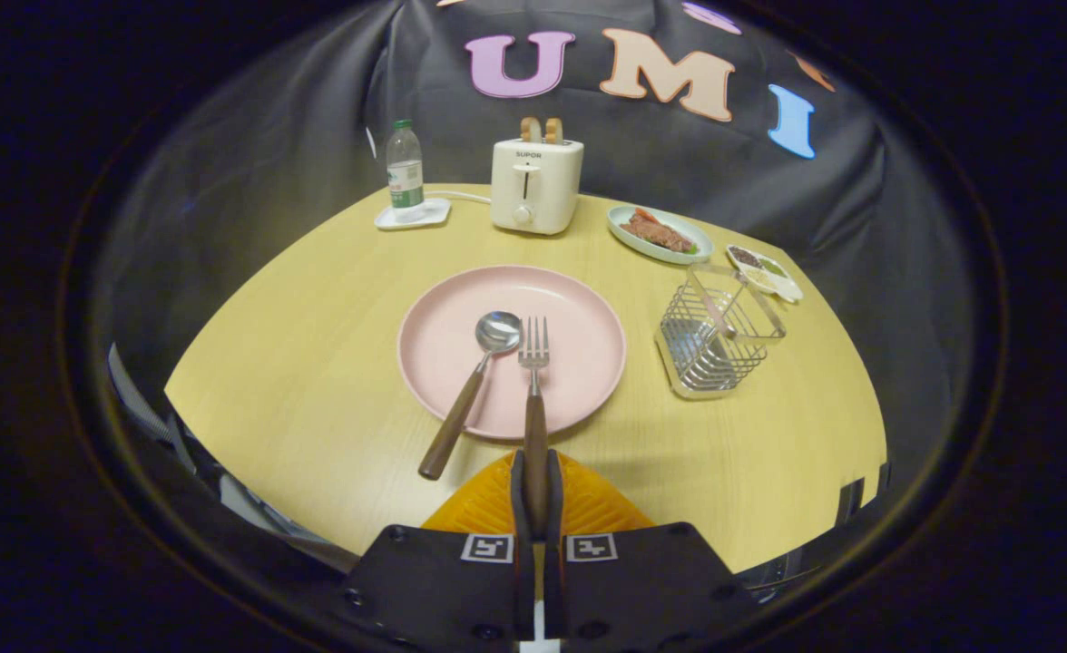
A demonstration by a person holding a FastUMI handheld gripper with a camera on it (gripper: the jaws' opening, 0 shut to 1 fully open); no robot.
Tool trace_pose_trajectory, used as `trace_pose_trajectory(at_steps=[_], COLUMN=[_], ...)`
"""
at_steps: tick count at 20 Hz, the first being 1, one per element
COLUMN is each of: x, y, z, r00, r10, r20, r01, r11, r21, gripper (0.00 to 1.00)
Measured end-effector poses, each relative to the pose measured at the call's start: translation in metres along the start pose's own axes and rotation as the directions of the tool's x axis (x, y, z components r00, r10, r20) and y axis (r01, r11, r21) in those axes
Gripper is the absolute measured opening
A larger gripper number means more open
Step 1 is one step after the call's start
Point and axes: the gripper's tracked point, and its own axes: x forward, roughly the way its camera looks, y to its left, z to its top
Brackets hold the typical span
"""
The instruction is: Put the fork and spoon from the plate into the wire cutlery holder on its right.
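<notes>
Clamping the fork (534,399) handle, the hand-held gripper (535,485) aligns lengthwise, tines pointing away over the plate (579,299).

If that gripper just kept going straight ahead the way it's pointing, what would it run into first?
The gripper is shut on the fork by its wooden handle. Straight ahead lies the pink plate, so the fork would slide across it; beyond stands the toaster, though depth is hard to judge.

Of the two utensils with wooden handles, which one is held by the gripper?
The fork: the gripper is shut on its handle end. The spoon lies free beside it, its bowl on the pink plate.
</notes>
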Motion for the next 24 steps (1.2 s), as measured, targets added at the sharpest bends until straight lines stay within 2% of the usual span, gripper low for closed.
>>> trace_pose_trajectory(at_steps=[5,10,13,17,24], x=[-0.043,-0.063,-0.061,-0.045,-0.008], y=[-0.041,-0.107,-0.140,-0.158,-0.175], z=[0.035,0.071,0.074,0.073,0.066], r00=[1.000,0.998,0.993,0.981,0.920], r10=[-0.001,-0.069,-0.095,-0.050,0.037], r20=[-0.004,-0.017,-0.064,-0.186,-0.391], r01=[0.001,0.069,0.095,0.054,0.006], r11=[1.000,0.998,0.995,0.998,0.994], r21=[0.012,0.008,-0.004,0.017,0.108], gripper=[0.07,0.07,0.07,0.07,0.07])
